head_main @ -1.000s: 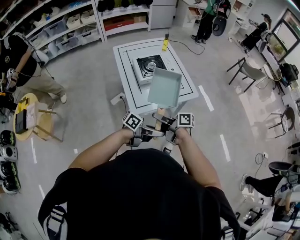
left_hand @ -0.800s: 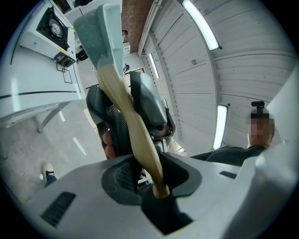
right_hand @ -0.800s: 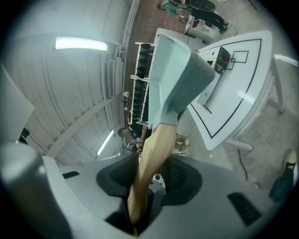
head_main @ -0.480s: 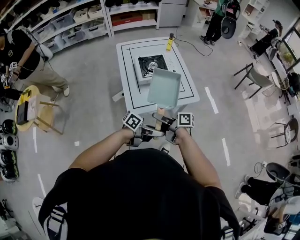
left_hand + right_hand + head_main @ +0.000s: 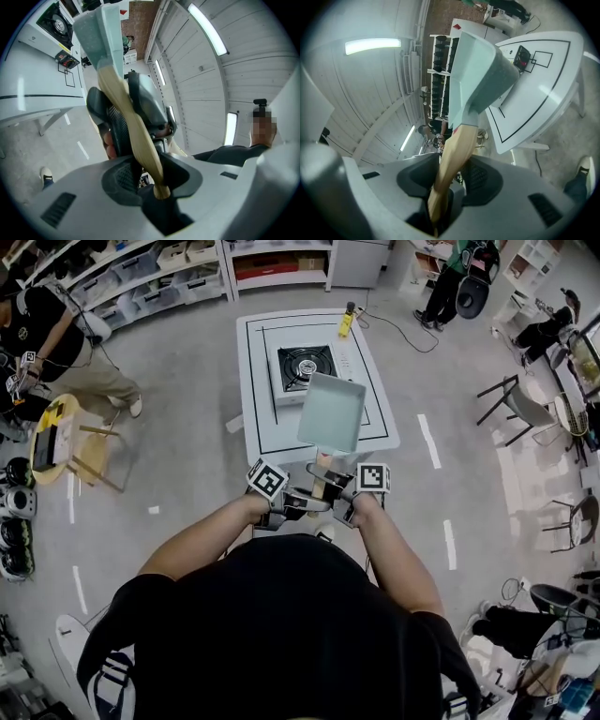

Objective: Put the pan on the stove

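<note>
A square pale green pan (image 5: 331, 412) with a wooden handle (image 5: 321, 470) hangs in the air over the near edge of the white table (image 5: 258, 427). Both grippers hold that handle. My left gripper (image 5: 302, 503) is shut on it from the left and my right gripper (image 5: 336, 500) from the right. The left gripper view shows the handle (image 5: 133, 131) clamped between the jaws of my left gripper (image 5: 145, 174), with the pan (image 5: 96, 33) beyond. The right gripper view shows the handle (image 5: 452, 159) pinched by my right gripper (image 5: 440, 187). The black-topped portable stove (image 5: 302, 368) sits on the table beyond the pan, bare.
A yellow object (image 5: 347, 324) lies at the table's far edge. Chairs (image 5: 517, 401) stand to the right and shelves (image 5: 178, 268) line the back. A person (image 5: 42, 334) and a round yellow stool (image 5: 56, 451) are at the left. More people stand at the back right.
The surroundings have slid slightly in the head view. The pan and both grippers keep the same hold and place relative to the table.
</note>
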Demonstrator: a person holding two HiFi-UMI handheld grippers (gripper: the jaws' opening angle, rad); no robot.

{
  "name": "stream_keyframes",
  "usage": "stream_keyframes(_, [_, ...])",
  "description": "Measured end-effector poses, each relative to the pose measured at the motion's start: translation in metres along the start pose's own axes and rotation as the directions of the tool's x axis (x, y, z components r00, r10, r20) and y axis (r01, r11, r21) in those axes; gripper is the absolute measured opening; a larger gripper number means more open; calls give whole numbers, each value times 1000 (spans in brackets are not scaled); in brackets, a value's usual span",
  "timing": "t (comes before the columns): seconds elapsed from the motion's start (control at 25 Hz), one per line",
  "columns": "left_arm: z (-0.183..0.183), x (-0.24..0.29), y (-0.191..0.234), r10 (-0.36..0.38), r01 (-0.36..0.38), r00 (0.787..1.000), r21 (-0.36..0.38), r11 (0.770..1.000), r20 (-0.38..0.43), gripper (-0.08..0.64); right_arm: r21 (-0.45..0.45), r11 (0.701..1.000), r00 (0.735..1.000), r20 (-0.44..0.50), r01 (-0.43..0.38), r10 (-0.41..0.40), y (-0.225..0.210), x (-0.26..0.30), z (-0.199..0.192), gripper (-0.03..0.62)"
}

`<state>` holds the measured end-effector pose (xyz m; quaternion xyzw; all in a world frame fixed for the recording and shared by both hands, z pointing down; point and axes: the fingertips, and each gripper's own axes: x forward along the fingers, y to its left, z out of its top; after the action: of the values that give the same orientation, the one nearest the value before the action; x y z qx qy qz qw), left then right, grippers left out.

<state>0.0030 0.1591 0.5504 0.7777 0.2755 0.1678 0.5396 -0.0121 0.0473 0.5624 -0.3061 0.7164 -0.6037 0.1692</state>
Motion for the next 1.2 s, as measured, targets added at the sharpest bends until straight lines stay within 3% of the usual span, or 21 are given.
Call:
stream_keyframes(0.12, [4,4,4,4,-3,1000,-15,1000,20,123,21,1000,1000,-25,-11,12,-4,2,2,149])
stream_keyframes(0.32, [11,4,13,44,-44,998,19,999,37,124,23,1000,997,-68,-17,19,-10,6,4,146])
stream_keyframes(1.2, [50,32,39,101,-98,984,-22,995,149,123,34,998,978,-204,-46,52,-29,-9,36,143])
